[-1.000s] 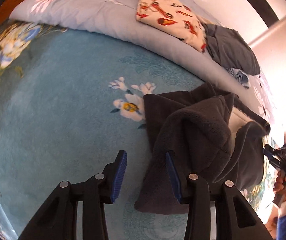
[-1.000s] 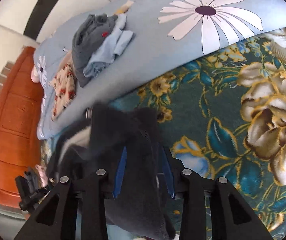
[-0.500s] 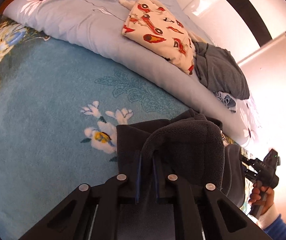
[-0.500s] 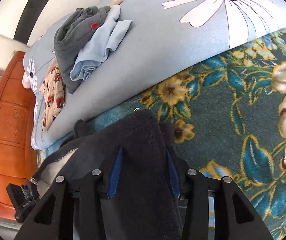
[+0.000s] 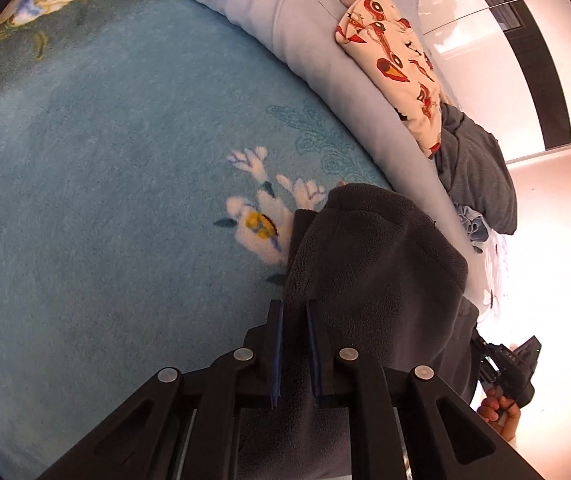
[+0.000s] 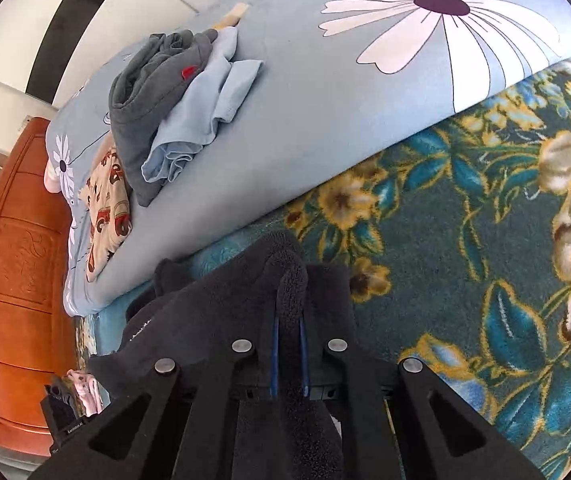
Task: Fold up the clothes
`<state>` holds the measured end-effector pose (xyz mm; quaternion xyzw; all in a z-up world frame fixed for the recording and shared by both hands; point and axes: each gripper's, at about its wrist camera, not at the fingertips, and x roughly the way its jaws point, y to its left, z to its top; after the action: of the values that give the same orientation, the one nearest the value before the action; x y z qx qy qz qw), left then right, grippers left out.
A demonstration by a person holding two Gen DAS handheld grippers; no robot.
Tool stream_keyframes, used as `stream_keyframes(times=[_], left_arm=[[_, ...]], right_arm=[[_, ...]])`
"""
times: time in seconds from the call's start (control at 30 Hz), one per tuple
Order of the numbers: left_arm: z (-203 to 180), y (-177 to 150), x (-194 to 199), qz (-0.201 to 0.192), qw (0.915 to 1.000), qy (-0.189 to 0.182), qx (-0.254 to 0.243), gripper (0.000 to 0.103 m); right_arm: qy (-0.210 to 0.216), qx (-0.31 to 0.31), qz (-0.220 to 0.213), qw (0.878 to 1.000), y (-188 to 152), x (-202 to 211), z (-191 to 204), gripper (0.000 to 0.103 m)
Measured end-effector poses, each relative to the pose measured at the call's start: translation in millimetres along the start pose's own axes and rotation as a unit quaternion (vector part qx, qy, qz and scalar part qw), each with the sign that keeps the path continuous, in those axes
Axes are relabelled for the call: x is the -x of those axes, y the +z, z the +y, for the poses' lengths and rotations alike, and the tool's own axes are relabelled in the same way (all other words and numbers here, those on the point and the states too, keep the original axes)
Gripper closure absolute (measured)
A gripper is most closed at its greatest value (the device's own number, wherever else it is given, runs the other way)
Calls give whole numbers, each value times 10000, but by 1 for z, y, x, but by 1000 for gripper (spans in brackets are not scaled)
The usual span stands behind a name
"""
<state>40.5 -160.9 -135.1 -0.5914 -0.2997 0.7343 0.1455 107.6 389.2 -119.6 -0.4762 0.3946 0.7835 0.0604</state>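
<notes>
- The dark fleece garment (image 5: 377,272) lies bunched on the teal flowered blanket (image 5: 105,208), lower centre of both views, just below the edge of the pale blue quilt (image 6: 325,120)
- My left gripper (image 5: 294,350) has just been adjusting its bite; its blue pads are now narrow, pinching a fold of fleece at the garment's left edge
- My right gripper (image 6: 287,354) has just clamped down; its pads stand almost together on a raised ridge of the same fleece
- I judge both holds are thin pinches on thick, springy pile, so a quick lift could let a layer slide out
- Each pinch may have caught more than one layer; then the garment would rise as a lump instead of spreading flat
- Pulling my hands apart unevenly could twist it
- At the upper part of both views a grey garment (image 6: 153,92), a light blue garment (image 6: 205,120) and a car-print piece (image 5: 393,64) sit on the quilt, well apart from my fleece, so there is little risk of snagging them
</notes>
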Motion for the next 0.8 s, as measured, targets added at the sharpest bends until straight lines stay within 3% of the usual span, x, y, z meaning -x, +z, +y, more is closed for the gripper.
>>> stream_keyframes(times=[0.17,0.2,0.27,0.3,0.43,0.47,0.53,0.7,0.77,0.8], left_arm=[[12,-14,20,-132,9996,-219,138,57],[14,-19,24,-189,9995,-231,124,56],[20,-31,26,-214,9994,-240,151,51],[21,-35,24,-151,9995,-236,160,50],[15,-40,9,252,9994,-218,58,47],[14,-41,6,293,9994,-156,18,45],[13,-44,0,365,9993,-31,-7,43],[9,-47,6,131,9997,-10,-221,47],[5,-48,11,10,9993,31,-375,68],[3,-49,11,-19,9990,76,-437,69]], right_arm=[[96,-25,36,9999,-3,11,-6,88],[29,67,21,10000,-6,16,-6,84],[-84,258,39,9996,-13,24,-5,61],[-92,341,117,9993,-20,27,-7,57],[-48,447,500,9977,-58,32,-22,51],[33,331,461,9984,-66,34,-28,45],[224,38,359,9991,-79,38,-39,45],[429,-571,262,9971,-84,38,-50,45],[321,-406,217,9984,-82,39,-42,45],[320,-333,200,9987,-80,39,-38,45]])
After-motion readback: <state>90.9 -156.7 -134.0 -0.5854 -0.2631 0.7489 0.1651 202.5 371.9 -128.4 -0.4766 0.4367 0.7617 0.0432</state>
